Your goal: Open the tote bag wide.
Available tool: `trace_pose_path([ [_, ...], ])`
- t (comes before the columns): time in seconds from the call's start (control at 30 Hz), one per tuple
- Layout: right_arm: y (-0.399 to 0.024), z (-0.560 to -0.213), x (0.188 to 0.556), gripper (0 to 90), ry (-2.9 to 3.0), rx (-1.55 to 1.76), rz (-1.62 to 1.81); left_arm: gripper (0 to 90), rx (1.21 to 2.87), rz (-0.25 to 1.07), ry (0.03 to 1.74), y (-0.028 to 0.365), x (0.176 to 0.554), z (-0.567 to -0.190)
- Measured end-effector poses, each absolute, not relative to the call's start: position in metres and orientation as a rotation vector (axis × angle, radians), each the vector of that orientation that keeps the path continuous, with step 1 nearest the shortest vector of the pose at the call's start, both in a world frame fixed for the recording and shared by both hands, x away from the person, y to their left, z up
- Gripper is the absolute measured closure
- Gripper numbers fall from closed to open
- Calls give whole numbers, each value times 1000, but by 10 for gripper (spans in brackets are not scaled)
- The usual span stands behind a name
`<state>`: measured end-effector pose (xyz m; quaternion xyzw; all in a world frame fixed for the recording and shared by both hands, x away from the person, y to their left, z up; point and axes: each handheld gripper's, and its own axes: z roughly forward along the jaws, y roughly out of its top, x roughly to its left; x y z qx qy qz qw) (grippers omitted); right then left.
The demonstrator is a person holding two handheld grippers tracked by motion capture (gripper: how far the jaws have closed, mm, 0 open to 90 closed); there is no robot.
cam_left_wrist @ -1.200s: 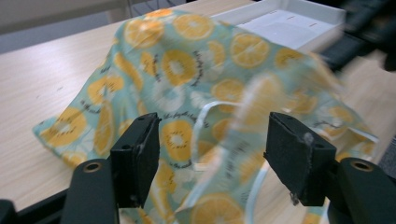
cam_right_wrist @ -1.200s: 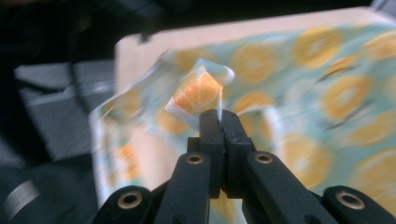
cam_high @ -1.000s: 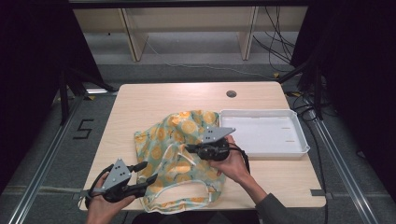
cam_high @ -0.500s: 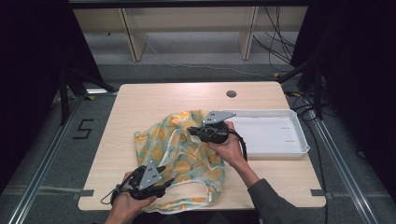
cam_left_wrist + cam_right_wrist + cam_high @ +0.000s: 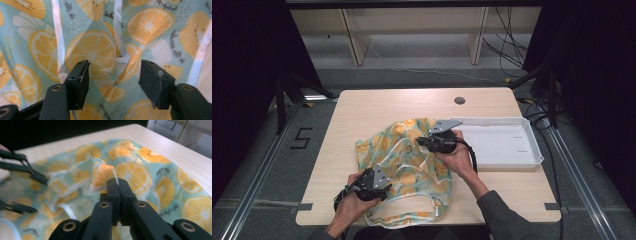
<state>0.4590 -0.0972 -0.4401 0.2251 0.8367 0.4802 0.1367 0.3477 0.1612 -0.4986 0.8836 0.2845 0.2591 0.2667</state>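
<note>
Cloth: a thin fabric bag [image 5: 412,160] printed with orange slices on pale teal lies rumpled across the middle of the wooden table [image 5: 377,107], its white-edged handle loop trailing toward the near edge.
Right gripper [image 5: 424,141]: clamped tight on a fold of the bag near its upper middle; in the right gripper view the jaws meet with a pinch of printed cloth and white trim standing up between them.
Left gripper [image 5: 113,82]: jaws moderately wide and just been opening, nothing caught between them; they hover close over the flat fabric, a white seam strip running under the left jaw. From above, this gripper sits at the bag's near left corner.
Tray [image 5: 532,150]: white and shallow, at the right side of the table; the bag's right edge lies just beside it, whether touching I cannot tell.
Done so far: one grip is secured and the cloth is lifted slightly into a ridge at that point.
Left to do: the left gripper has yet to take hold; the bag is wrinkled and lopsided, neither spread flat nor folded. By my reading the work is early, at the stage of getting a second hold before any smoothing or folding can start.
Risk: the cloth is thin and slack, so a shallow pinch may slip.
</note>
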Motion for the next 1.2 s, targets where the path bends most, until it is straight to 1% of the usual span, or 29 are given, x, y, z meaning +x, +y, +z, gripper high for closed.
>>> trace_pose_path([
  [0.13, -92, -448, 459, 876, 2454, 628, 1295, 388, 2352, 732, 773, 166, 347, -494],
  [0.2, -88, -454, 459, 846, 2483, 625, 1234, 385, 2350, 731, 757, 169, 347, -491],
  [0.23, -86, -457, 459, 818, 2488, 606, 1187, 384, 2359, 725, 754, 169, 348, -490],
  [0.27, -84, -460, 459, 777, 2498, 604, 1150, 384, 2361, 730, 761, 168, 349, -492],
  [0.3, -83, -461, 459, 712, 2506, 614, 1119, 384, 2362, 722, 759, 169, 350, -493],
  [0.33, -82, -459, 457, 626, 2518, 641, 1086, 385, 2355, 706, 770, 169, 351, -494],
  [0.37, -81, -457, 455, 572, 2498, 667, 1078, 390, 2355, 701, 751, 170, 353, -494],
  [0.43, -85, -443, 444, 495, 2466, 672, 1076, 392, 2342, 681, 781, 170, 352, -495],
  [0.47, -88, -436, 438, 438, 2431, 652, 1066, 393, 2342, 683, 781, 170, 351, -494],
  [0.5, -92, -429, 429, 408, 2445, 656, 1065, 393, 2341, 697, 754, 171, 352, -493],
  [0.53, -95, -423, 420, 400, 2467, 643, 1098, 393, 2338, 673, 779, 171, 351, -493],
  [0.57, -99, -418, 410, 401, 2514, 642, 1113, 393, 2336, 677, 751, 172, 352, -492],
  [0.6, -101, -417, 401, 400, 2511, 607, 1129, 393, 2329, 665, 788, 171, 351, -492],
  [0.63, -103, -419, 392, 397, 2523, 584, 1118, 392, 2328, 683, 767, 172, 353, -492],
  [0.67, -103, -421, 386, 395, 2540, 567, 1095, 391, 2330, 662, 793, 172, 352, -492],
  [0.73, -101, -433, 375, 393, 2559, 574, 1047, 391, 2322, 649, 795, 173, 350, -491],
  [0.77, -99, -441, 372, 389, 2564, 557, 1009, 391, 2319, 663, 771, 174, 352, -491],
  [0.83, -94, -455, 371, 361, 2603, 543, 925, 391, 2321, 661, 778, 175, 353, -489],
  [0.87, -90, -462, 372, 359, 2614, 521, 889, 390, 2312, 648, 807, 175, 351, -490],
  [0.93, -86, -474, 374, 350, 2614, 543, 802, 389, 2289, 641, 799, 176, 351, -491],
  [0.97, -84, -479, 377, 352, 2618, 519, 782, 388, 2317, 659, 781, 177, 353, -490],
  [1.0, -83, -483, 379, 367, 2621, 546, 768, 387, 2306, 658, 784, 177, 354, -490],
  [1.03, -83, -487, 381, 410, 2622, 549, 750, 385, 2315, 653, 791, 177, 353, -490],
  [1.07, -83, -490, 383, 475, 2622, 534, 729, 384, 2310, 631, 817, 177, 351, -491],
  [1.1, -83, -492, 384, 606, 2623, 533, 710, 383, 2307, 647, 783, 178, 352, -491],
  [1.13, -84, -492, 387, 694, 2634, 479, 710, 381, 2312, 644, 786, 178, 352, -490],
  [1.17, -84, -491, 387, 769, 2634, 469, 721, 380, 2317, 646, 788, 178, 353, -490],
  [1.2, -85, -489, 387, 804, 2638, 459, 732, 379, 2306, 654, 796, 178, 352, -490],
])
